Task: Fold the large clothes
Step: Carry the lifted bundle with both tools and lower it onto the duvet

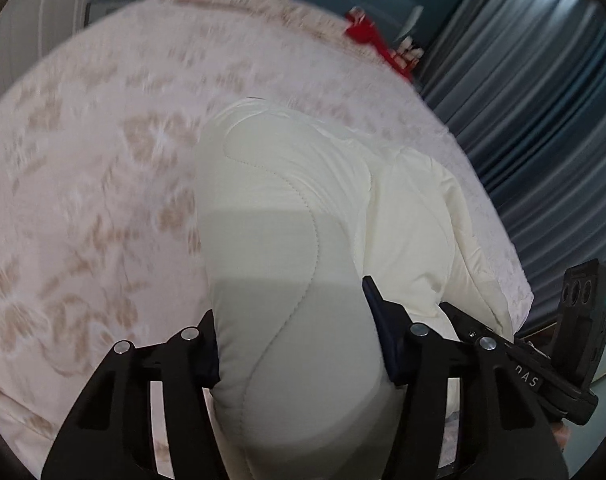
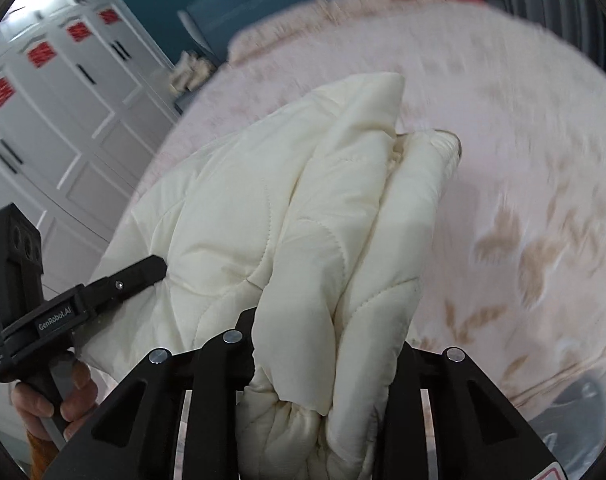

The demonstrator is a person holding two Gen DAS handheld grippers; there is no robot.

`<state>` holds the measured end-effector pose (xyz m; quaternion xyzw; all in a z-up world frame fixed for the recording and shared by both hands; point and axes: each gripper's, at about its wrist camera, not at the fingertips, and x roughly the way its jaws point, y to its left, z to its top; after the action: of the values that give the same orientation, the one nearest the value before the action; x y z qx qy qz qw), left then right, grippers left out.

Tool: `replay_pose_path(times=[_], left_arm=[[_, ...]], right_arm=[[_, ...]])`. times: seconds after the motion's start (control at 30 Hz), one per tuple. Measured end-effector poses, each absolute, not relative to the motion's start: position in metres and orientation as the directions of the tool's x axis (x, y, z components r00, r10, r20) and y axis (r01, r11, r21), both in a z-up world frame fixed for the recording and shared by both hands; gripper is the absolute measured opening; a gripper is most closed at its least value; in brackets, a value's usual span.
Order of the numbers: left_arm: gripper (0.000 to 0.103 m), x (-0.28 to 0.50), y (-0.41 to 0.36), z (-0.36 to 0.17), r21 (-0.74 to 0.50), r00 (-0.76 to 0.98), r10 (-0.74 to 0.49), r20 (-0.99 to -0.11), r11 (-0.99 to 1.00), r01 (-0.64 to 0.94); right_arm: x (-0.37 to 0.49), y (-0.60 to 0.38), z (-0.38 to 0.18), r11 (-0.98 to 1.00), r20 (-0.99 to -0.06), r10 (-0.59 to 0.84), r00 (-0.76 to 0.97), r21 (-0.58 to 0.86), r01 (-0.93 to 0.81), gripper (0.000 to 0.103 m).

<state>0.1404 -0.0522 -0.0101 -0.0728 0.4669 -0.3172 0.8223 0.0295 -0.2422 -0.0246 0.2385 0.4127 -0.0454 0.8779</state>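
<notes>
You have the cream quilted garment [image 1: 287, 208] pinched at its near end by both tools, the rest of it trailing away over the floral bedspread [image 1: 83, 184]. Your left gripper [image 1: 299, 344] is clamped on a thick rounded roll of the padding, the pads pressed into it on both sides; your right gripper [image 2: 323, 364] is clamped on a bunched wad of several layers, so its jaws stand much closer together than the left's. In the right wrist view the left tool and the hand [image 2: 59, 400] that carries it sit just beside the cloth's edge. The main risk, as I judge it, is the padding itself — it is puffy and springy, so a roll this fat could squeeze out from between the left pads if you tug sideways. The right side carries uneven layers, and an inner one could slide free and leave you holding only the outer skin. The far end is crumpled with one part sticking out — if it snags on the bedspread, the fold may land crooked. Both tools sit close together, so any crossing move could knock one against the other.
</notes>
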Motion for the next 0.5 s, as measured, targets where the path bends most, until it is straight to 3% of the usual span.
replay_pose_path(times=[0.2,0.5], left_arm=[[0.054,0.126,-0.026,0.088,-0.361,0.520,-0.643,-0.562,0.756,0.546],[0.054,0.138,0.023,0.183,-0.276,0.671,-0.671,-0.317,0.742,0.611]], right_arm=[[0.026,-0.219,0.070,0.930,-0.600,0.069,0.797,0.327,0.166,0.026],[0.047,-0.173,0.166,0.973,-0.376,0.065,0.925,0.231,0.025,0.026]])
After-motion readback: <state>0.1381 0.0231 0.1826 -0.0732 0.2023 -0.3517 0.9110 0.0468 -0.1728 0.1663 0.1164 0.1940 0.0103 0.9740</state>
